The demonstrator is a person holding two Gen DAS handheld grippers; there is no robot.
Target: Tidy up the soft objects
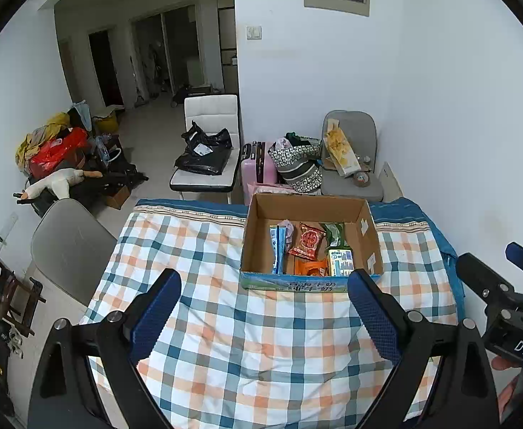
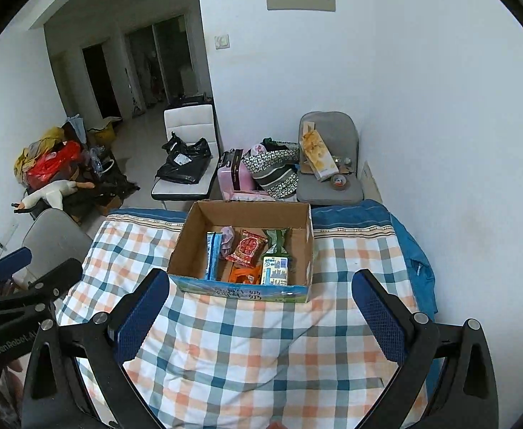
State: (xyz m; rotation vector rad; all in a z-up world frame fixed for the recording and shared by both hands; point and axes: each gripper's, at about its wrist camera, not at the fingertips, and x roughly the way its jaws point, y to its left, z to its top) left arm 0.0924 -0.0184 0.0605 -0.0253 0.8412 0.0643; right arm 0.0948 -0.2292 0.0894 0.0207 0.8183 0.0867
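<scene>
An open cardboard box stands on the checked cloth of the table. It holds soft packets: a red snack pack, a green pack, an orange pack, a blue-white pack and a white-blue carton-like pack. My left gripper is open and empty, held above the cloth in front of the box. My right gripper is open and empty, also just in front of the box. The right gripper shows in the left wrist view.
The checked cloth covers the table. Beyond stand a white chair with a black bag, a pink suitcase, a patterned bag and a grey chair. A grey chair stands left of the table.
</scene>
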